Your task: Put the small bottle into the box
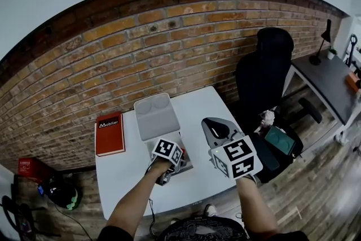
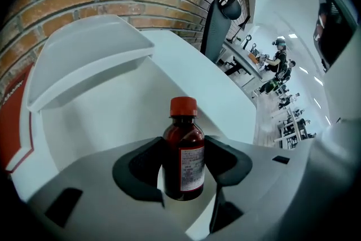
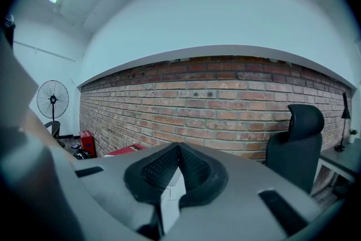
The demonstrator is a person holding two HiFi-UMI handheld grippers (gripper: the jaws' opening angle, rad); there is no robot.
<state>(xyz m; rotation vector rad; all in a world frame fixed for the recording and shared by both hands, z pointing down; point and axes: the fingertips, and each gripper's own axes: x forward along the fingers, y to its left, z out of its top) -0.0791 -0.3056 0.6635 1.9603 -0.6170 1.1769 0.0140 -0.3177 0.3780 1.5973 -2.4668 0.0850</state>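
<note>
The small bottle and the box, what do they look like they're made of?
The bottle looks like dark amber glass, possibly plastic: glossy and translucent, with a paper label. Its cap looks like orange plastic. The box seems matte pale grey plastic or card; hard to tell.

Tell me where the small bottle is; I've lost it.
Left gripper view: the small bottle sits upright, gripped by the left gripper, over the open white box.
</note>
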